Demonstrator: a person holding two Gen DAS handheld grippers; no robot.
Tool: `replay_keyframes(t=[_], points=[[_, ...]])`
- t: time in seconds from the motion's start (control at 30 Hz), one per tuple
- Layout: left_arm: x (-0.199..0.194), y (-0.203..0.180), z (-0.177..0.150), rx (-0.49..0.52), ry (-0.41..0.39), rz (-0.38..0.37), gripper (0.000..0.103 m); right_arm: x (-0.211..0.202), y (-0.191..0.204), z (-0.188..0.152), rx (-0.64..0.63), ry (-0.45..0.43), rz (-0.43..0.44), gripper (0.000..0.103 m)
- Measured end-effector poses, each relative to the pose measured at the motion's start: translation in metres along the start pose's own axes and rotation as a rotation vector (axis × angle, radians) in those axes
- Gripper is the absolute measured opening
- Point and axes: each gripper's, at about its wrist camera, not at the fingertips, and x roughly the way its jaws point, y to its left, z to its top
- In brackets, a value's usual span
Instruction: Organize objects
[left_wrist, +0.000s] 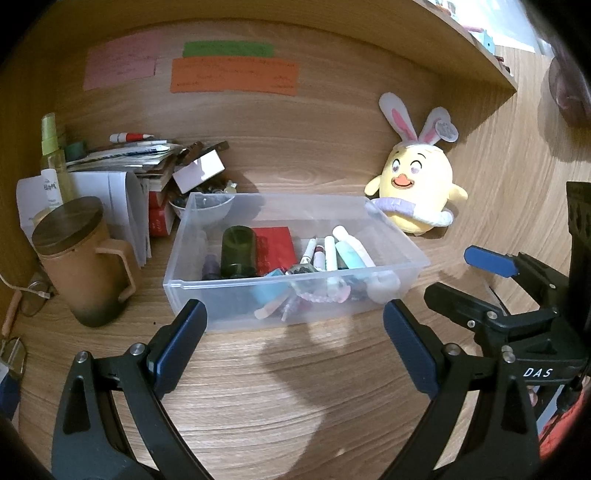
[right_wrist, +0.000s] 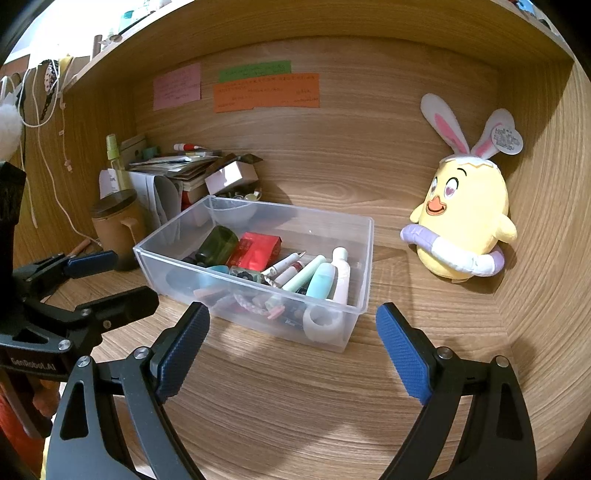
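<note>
Tools (left_wrist: 293, 325) (right_wrist: 291, 325) agape before cluttered bin (left_wrist: 229, 295)

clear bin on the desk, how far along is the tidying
Done: the clear bin already holds tubes, pens, a red packet and a green bottle.
In hand: nothing; the left gripper and right gripper are open and empty.
Left: the paper pile, mug and plush chick sit outside.

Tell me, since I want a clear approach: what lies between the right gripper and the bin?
Only bare desk separates the open right gripper from the bin, as the right wrist view shows.
</note>
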Motion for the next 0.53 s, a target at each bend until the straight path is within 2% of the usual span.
replay_keyframes(t=[0.53], points=[[0.0023,0.0002,-0.0013,-0.001,0.009,0.007,0.097,0.0029,-0.0009,-0.0022,0.005,0.006,-0.001,0.092]])
